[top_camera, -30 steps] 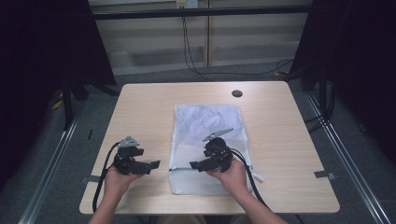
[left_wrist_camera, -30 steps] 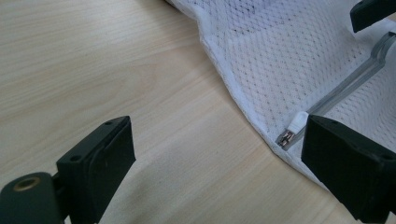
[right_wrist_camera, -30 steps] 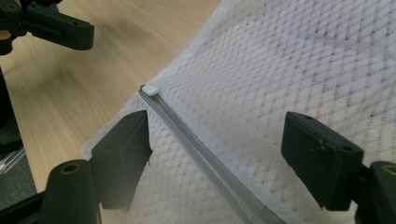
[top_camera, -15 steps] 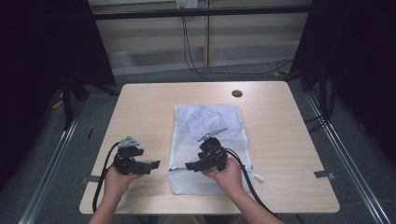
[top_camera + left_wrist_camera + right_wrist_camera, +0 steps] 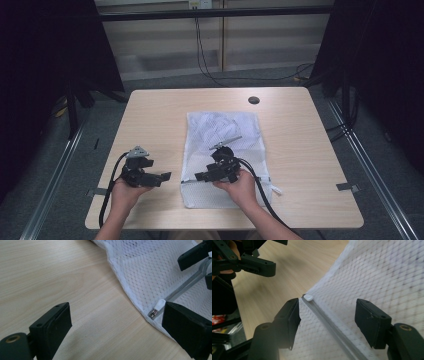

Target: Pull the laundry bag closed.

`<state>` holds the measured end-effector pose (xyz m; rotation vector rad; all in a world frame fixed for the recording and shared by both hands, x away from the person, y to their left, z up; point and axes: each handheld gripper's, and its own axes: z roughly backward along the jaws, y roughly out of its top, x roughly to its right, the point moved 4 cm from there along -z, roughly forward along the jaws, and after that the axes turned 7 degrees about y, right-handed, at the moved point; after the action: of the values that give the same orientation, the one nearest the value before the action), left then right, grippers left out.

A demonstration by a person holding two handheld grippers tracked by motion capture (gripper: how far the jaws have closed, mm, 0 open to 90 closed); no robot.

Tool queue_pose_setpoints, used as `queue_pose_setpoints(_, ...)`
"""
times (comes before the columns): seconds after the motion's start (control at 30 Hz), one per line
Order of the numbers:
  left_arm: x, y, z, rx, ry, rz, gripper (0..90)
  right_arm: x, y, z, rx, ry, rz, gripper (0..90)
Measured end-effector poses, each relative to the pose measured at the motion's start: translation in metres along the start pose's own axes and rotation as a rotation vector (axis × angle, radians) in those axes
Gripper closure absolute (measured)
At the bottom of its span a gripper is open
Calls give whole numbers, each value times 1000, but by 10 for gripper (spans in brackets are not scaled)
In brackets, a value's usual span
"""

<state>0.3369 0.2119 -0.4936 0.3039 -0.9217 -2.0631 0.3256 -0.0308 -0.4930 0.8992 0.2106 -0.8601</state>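
One white mesh bag (image 5: 225,150) lies mid-table, long axis running away from the person, zipper (image 5: 329,322) apparently along its near end. The right gripper (image 5: 327,315), closing, straddles the zipper untouched; the left gripper (image 5: 115,322) gapes wide, empty.

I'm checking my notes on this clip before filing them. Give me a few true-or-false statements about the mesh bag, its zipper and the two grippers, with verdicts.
1. The white mesh bag lies flat on the wooden table. True.
2. The right gripper is clamped shut on the zipper pull. False: its jaws have just been closing, but stand apart astride the zipper.
3. The left gripper holds the bag. False: its jaws are open over bare table beside the bag's edge.
4. The zipper pull is white. True.
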Motion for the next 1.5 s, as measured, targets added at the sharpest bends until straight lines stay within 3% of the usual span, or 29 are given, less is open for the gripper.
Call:
queue_pose_setpoints(0.17,0,0,0,-4,0,-5,88,-3,1,-5,-1,16,-13,410)
queue_pose_setpoints(0.27,0,-1,0,-9,-4,-8,89,-4,1,-9,-22,22,-50,435)
queue_pose_setpoints(0.73,-2,-1,2,-3,6,8,90,-6,3,-17,-29,53,-88,497)
queue_pose_setpoints(1.5,-3,-1,4,-8,0,9,92,-12,8,-30,-40,88,-107,657)
